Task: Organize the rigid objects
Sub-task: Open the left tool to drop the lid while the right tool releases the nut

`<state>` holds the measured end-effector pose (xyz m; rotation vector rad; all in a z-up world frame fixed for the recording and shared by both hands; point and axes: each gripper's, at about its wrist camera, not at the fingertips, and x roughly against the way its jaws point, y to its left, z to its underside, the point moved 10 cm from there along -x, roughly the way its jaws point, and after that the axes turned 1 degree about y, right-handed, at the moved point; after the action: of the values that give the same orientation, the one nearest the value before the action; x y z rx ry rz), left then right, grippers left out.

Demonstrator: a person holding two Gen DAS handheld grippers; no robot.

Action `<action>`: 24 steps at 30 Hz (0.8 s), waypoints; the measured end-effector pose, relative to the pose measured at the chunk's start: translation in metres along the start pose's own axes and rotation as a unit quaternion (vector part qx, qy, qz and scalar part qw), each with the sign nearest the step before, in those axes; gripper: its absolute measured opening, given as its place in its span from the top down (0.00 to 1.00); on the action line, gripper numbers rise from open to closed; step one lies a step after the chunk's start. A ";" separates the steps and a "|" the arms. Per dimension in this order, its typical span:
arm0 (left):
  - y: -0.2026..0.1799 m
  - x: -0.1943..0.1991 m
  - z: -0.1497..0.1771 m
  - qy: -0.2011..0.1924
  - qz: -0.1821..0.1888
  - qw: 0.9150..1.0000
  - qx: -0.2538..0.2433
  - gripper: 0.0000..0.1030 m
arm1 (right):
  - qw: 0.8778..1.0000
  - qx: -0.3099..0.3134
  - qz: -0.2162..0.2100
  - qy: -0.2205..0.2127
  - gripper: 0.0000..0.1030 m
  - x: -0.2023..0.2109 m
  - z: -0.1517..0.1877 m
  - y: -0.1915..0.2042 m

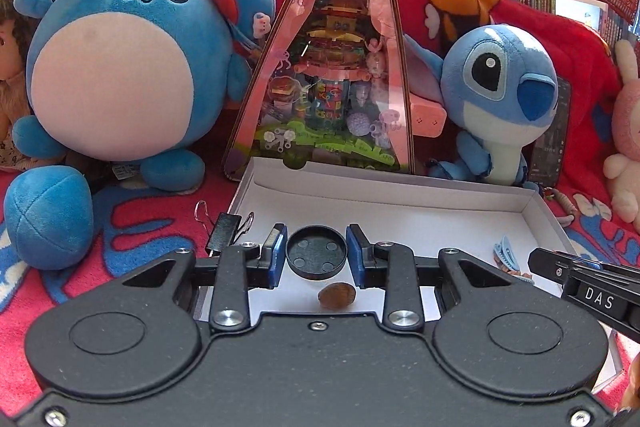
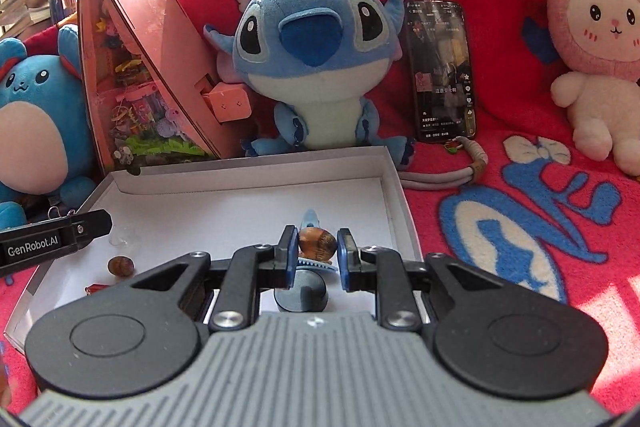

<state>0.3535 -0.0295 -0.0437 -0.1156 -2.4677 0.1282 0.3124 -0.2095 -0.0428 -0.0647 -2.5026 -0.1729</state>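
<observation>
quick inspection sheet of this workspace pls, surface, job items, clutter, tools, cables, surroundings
surface: red patterned blanket.
job's things: white shallow box holds a brown nut, a blue hair clip and a small red piece; black binder clip on its left rim.
clutter: phone propped behind.
grippers: left tool closed on a black round cap; right tool around a second brown nut, contact unclear.
cables: grey cord by the phone.
surroundings: plush toys, pink display house, bookshelves.

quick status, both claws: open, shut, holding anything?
Left claw: shut on the black round cap.
Right claw: shut on the brown walnut.
</observation>
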 end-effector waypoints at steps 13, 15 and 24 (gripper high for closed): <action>0.009 -0.020 0.005 0.042 0.005 0.999 0.011 0.71 | 0.998 -0.032 -0.036 0.040 0.76 -0.022 -0.004 -0.003; 0.009 -0.022 0.005 0.049 0.008 0.999 0.011 0.71 | 0.998 -0.036 -0.038 0.043 0.76 -0.023 -0.004 -0.004; 0.010 -0.027 0.008 0.057 0.005 0.998 0.004 0.71 | 0.998 -0.038 -0.006 0.050 0.76 -0.030 -0.004 -0.009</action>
<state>0.3702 -0.0235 -0.0674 -0.1274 -2.3522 0.1323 0.3381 -0.2188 -0.0583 -0.0692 -2.3962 -0.2690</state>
